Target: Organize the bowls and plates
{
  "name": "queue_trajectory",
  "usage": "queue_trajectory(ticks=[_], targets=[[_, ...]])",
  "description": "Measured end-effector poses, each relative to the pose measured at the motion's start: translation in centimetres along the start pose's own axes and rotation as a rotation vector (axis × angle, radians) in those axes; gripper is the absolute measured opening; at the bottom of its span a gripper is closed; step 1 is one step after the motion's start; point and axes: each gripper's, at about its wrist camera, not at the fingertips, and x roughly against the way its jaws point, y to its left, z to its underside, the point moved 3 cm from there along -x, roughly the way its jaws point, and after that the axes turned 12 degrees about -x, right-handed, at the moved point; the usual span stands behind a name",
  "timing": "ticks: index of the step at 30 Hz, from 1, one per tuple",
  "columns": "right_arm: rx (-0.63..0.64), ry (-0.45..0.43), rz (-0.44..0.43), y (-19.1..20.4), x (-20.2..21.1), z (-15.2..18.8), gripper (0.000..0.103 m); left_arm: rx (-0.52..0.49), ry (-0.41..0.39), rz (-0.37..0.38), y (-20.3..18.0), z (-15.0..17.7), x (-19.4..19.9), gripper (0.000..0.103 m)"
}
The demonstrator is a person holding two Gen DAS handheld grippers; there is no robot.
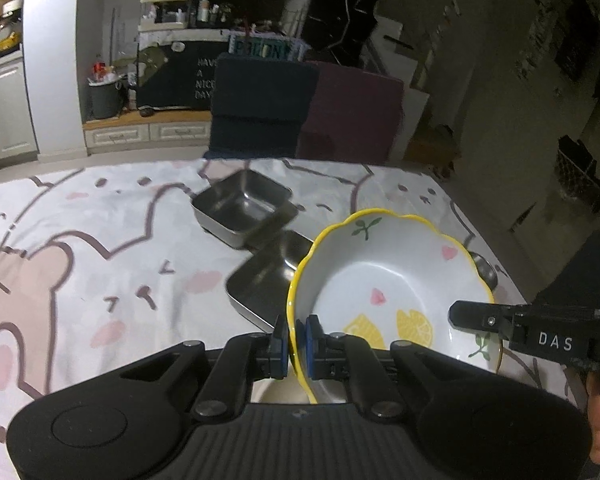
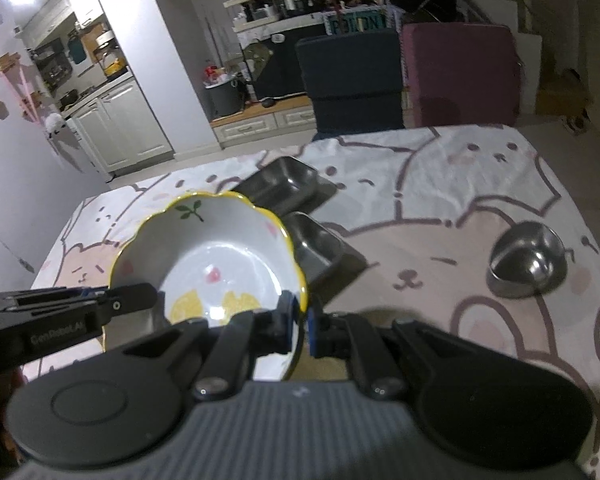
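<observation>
A: Left wrist view first. What has the left claw [image 1: 293, 346] got?

B: It is clamped on the near left rim of the lemon bowl [image 1: 384, 280], blue pads on either side of the yellow edge. The bowl is white with a scalloped rim and sits tilted above the bench [image 1: 80, 240].

A: And beyond the bowl?

B: Two square steel trays. The near tray [image 1: 264, 284] lies just behind the bowl's left edge; the far tray [image 1: 242, 206] sits further back from the bowl, overlapping the near one's corner. The right claw [image 1: 476, 316] comes in at the bowl's right rim.

A: Right wrist view?

B: The right claw [image 2: 300, 322] is pinched shut on the bowl's [image 2: 216, 252] right rim, and the left claw [image 2: 132, 298] reaches in at its left rim. Both trays [image 2: 316, 250] [image 2: 284, 182] lie behind the bowl. A round steel bowl [image 2: 528, 264] rests well to the right of the lemon bowl on the bear-print cloth [image 2: 460, 184]
</observation>
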Motion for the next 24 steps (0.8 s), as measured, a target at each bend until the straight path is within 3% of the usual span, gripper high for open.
queue_trajectory(ticks=[10,24], targets=[[-0.023,0.046,0.042,-1.7,0.2,1.6,0.008,0.032,0.063,0.034,-0.3,2.7,-2.1,0.008],[0.045,0.126,0.071,-1.1,-0.9,4.0,0.008,0.049,0.127,0.039,0.4,5.7,-2.9,0.009]])
